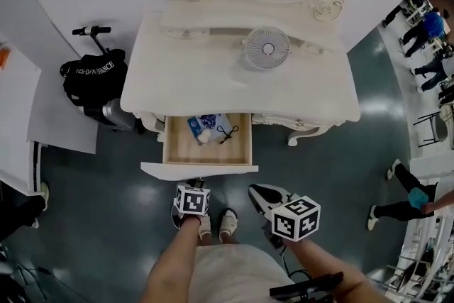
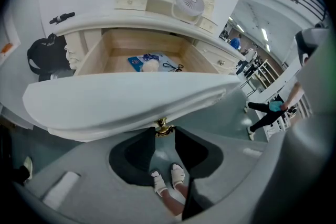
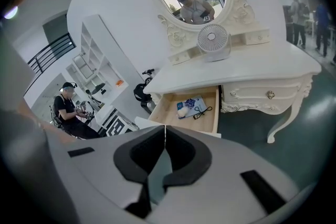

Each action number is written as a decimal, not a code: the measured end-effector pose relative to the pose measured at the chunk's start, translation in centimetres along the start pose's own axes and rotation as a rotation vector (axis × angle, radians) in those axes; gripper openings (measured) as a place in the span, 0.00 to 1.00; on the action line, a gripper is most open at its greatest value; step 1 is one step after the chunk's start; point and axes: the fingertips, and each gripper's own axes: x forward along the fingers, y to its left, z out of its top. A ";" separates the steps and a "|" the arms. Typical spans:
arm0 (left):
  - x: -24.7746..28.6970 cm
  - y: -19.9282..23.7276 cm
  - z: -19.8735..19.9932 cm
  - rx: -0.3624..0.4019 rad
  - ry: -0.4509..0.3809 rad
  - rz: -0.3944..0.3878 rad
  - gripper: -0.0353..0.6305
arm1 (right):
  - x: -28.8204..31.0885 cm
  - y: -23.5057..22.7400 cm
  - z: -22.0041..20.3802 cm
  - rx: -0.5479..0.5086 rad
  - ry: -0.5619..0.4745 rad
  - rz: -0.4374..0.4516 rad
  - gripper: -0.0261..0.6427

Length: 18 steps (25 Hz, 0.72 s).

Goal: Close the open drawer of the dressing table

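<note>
The left gripper's [image 2: 164,132] jaws clamp the brass knob [image 2: 163,127] on the front of the drawer [image 2: 121,102]. The drawer stands pulled out of the white bench [image 1: 213,81], with a blue packet [image 1: 202,125] and a black cord [image 1: 227,133] inside. The right gripper's [image 3: 165,131] jaws are pressed together on nothing, near the drawer's front right corner.

The left gripper [image 2: 165,134] pinches, between its black jaws, the small brass knob [image 2: 163,127] on the curved white front [image 2: 126,102] of the open pale-wood drawer [image 2: 93,56].
</note>
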 end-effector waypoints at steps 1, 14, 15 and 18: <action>0.1 0.1 0.2 0.000 -0.003 -0.001 0.24 | 0.0 -0.2 0.0 0.004 -0.001 -0.002 0.07; 1.2 1.0 3.0 0.003 0.001 0.002 0.24 | 0.0 -2.1 0.3 0.052 -0.018 -0.018 0.06; 1.3 1.1 3.3 0.008 -0.002 0.004 0.24 | 0.0 -2.2 0.4 0.054 -0.020 -0.019 0.06; 1.5 1.5 4.1 0.007 -0.002 0.012 0.24 | 0.2 -2.7 0.5 0.059 -0.020 -0.022 0.06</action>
